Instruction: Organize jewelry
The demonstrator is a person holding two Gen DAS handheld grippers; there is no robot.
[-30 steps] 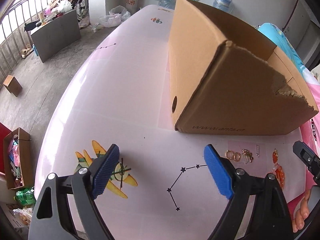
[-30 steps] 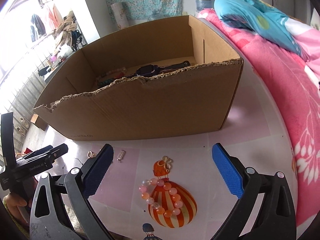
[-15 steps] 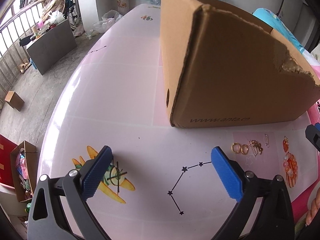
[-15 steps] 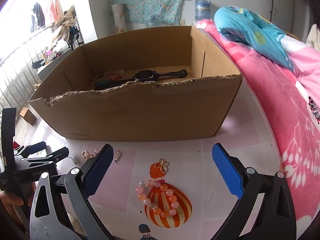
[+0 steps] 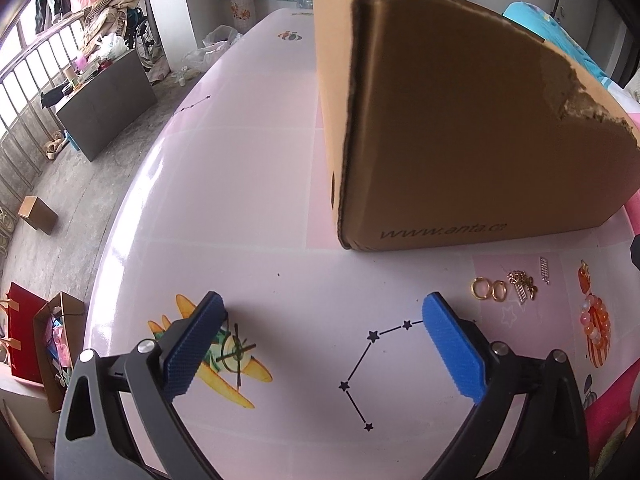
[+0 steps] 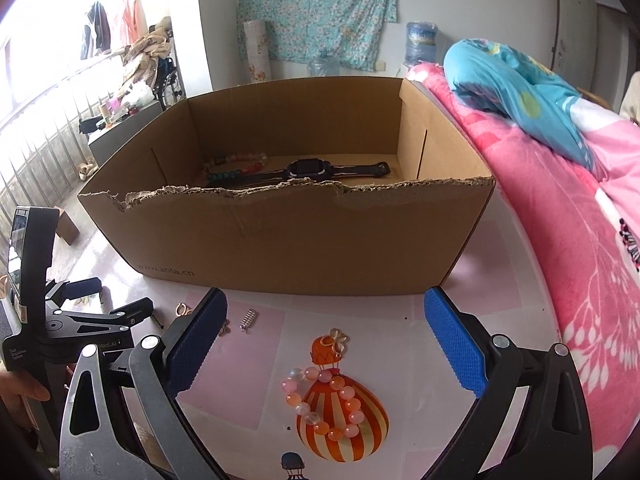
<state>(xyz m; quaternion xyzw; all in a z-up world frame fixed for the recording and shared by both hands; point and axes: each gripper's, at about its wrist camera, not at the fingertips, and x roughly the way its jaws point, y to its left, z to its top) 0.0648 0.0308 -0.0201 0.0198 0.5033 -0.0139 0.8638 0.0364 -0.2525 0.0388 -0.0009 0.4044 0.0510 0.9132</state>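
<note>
Both the left gripper (image 5: 320,344) and right gripper (image 6: 326,340) hover with jaws spread, empty. An orange-and-pink beaded bracelet (image 6: 322,402) lies on the pink desk (image 5: 240,200), near the torn brown cardboard box (image 6: 288,236).

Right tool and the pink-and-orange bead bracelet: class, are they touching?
Apart. The right wrist view shows the right tool open, with bare table between both blue pads and the pink-and-orange bead bracelet.

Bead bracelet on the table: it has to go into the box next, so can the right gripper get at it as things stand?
Probably yes. The right gripper is open, with the bead bracelet lying between its fingers, nothing covering it.
</note>
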